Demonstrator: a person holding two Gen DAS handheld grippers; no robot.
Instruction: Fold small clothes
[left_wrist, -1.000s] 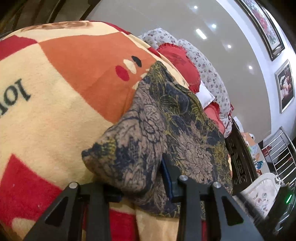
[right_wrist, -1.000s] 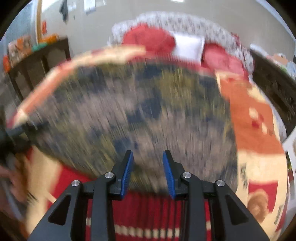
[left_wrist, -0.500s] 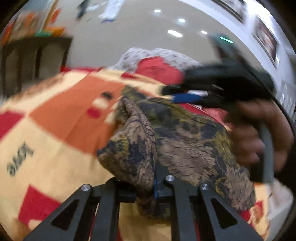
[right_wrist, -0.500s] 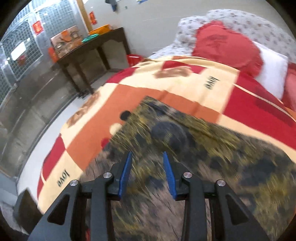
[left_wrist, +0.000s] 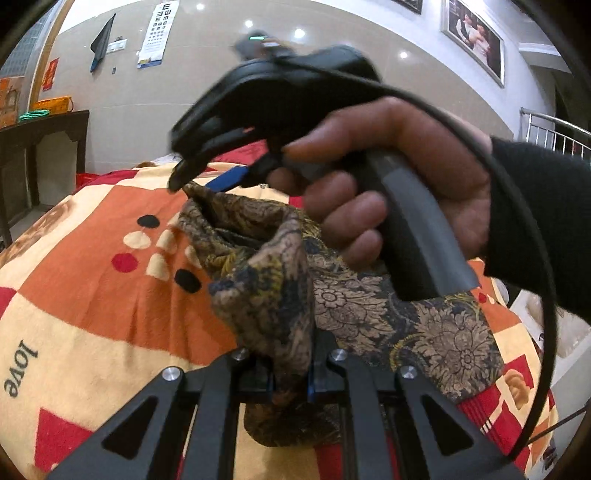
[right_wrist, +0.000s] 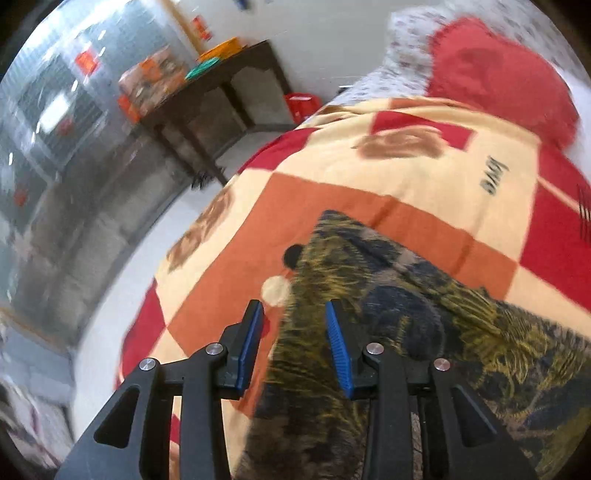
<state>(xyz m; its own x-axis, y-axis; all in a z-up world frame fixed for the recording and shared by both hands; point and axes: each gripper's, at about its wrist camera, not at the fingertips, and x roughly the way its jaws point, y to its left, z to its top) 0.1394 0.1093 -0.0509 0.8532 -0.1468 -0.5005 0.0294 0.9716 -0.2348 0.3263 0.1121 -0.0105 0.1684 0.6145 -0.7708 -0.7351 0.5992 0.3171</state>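
Observation:
A brown and navy floral garment (left_wrist: 369, 306) lies on the bed's red, orange and cream blanket (left_wrist: 92, 295). My left gripper (left_wrist: 290, 376) is shut on a bunched fold of the garment's near edge and holds it lifted off the blanket. A hand (left_wrist: 369, 184) holds my right gripper (left_wrist: 201, 181), whose tips hover at the garment's far corner. In the right wrist view the right gripper (right_wrist: 293, 332) is open just above the garment (right_wrist: 406, 325), near its left edge, with nothing pressed between the blue pads (right_wrist: 338, 343).
The blanket (right_wrist: 424, 184) ends at the bed's left side, with grey floor (right_wrist: 110, 277) below. A dark wooden table (right_wrist: 221, 92) stands by the wall. Red pillows (right_wrist: 498, 74) sit at the bed's head. A black cable (left_wrist: 546, 258) loops from the right gripper.
The left gripper shut on the garment's edge and lifted it. The right gripper swung across the garment to its far left corner, staying open.

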